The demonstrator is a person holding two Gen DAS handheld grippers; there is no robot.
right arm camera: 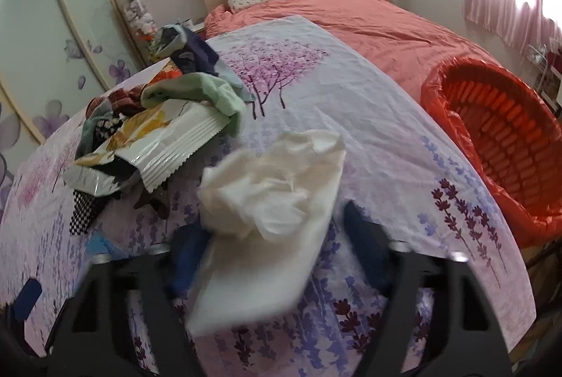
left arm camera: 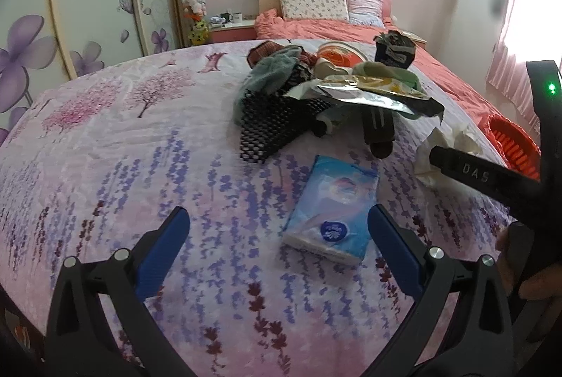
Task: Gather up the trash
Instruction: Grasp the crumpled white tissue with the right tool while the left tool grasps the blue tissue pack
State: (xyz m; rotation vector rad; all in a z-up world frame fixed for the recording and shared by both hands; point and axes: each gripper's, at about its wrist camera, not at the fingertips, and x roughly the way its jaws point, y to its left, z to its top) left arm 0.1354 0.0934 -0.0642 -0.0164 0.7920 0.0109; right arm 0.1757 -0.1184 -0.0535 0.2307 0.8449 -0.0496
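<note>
On bed (right arm camera: 368, 22), catalogued largest to smallest, places given from the bin.

1. Bed. Floral sheet (left arm camera: 116, 145) spread over its foot end; carries all items below.
2. Bin (right arm camera: 498, 134). Orange basket with red liner, at the bed's right edge, mouth open. No trash seen inside it.
3. Clothes heap (left arm camera: 281, 85). Well left of the bin. Mixed socks and cloths with trash lying among them.
4. Wrapper (right arm camera: 165, 145). Foil snack bag on the near side of the heap, well left of the bin. Not yet collected.
5. Tissue pack (left arm camera: 330, 212). Blue, flat on the sheet, farther left of the bin than the wad; just inside the right finger of the left gripper (left arm camera: 277, 233), whose jaws stand wide and empty.
6. Tissue (right arm camera: 274, 191). Crumpled white wad between the jaws of the right gripper (right arm camera: 277, 257), left of the bin. Jaws look part closed around it; the blur hides how firm the hold is.

Hazards, as judged:
- Wad is light and loose; a weak pinch or quick swing could drop it on the sheet short of the bin.
- Releasing early, over the rim, could send it to the floor.
- Wrapper lies against clothes; a grab there may drag a sock along.
- Pack may be usable, not trash.
</note>
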